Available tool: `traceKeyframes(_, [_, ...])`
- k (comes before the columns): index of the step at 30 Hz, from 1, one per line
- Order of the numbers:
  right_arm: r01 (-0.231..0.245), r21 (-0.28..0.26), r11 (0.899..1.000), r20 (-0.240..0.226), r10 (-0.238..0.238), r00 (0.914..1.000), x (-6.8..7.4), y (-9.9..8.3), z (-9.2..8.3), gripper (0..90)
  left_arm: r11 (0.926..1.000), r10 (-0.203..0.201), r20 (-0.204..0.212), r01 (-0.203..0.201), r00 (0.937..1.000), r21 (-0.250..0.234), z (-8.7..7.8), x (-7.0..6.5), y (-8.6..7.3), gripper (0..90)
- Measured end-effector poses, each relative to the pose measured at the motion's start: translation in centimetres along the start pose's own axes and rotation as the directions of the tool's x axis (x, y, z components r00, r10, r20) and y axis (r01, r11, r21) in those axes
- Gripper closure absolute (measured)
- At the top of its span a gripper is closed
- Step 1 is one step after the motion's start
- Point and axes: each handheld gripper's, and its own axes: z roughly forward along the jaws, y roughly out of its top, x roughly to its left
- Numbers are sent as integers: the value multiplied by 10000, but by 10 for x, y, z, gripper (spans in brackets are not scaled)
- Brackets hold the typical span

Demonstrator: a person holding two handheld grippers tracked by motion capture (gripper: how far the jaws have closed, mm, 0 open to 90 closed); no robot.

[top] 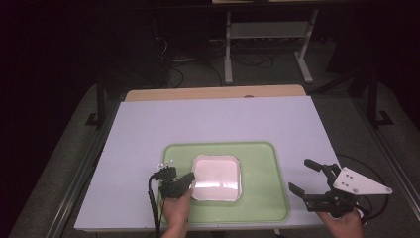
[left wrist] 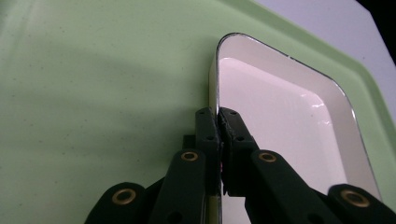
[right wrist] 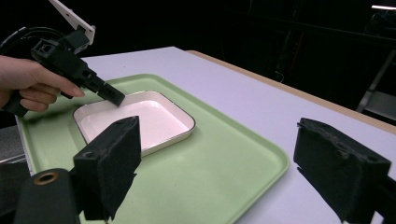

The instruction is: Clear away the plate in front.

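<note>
Gripping the left rim of the white dish (top: 216, 177), the left gripper (top: 190, 179) has its two jaws pressed together on the thin wall, one jaw outside and one inside, as the left gripper view shows. The dish is square with rounded corners and a dark edge line, and it is empty inside. It lies flat on the green tray (top: 267, 168), a little left of the tray's middle. Between the dish and the tray's right rim there is a wide bare green area, and a narrower band remains on the far side.

The right gripper (top: 303, 176) is held off the tray's right edge, near the front right corner of the white table (top: 213, 119). Its jaws stand wide apart with nothing between them. It is well apart from the dish. The far half of the table is bare, and a wooden strip (top: 213, 92) runs along the back edge.
</note>
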Motion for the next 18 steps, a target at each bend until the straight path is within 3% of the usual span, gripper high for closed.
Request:
traceKeyframes(10, [19, 15, 10000, -1, -19, 10000, 0, 0, 0, 140, 9999, -11, -87, 10, 10000, -135, -2, -2, -3, 844])
traceKeyframes(18, [-14, 33, 10000, -57, 14, 10000, -1, 0, 2, 140, 9997, -156, 161, 159, 9997, -173, -7, -1, -8, 841])
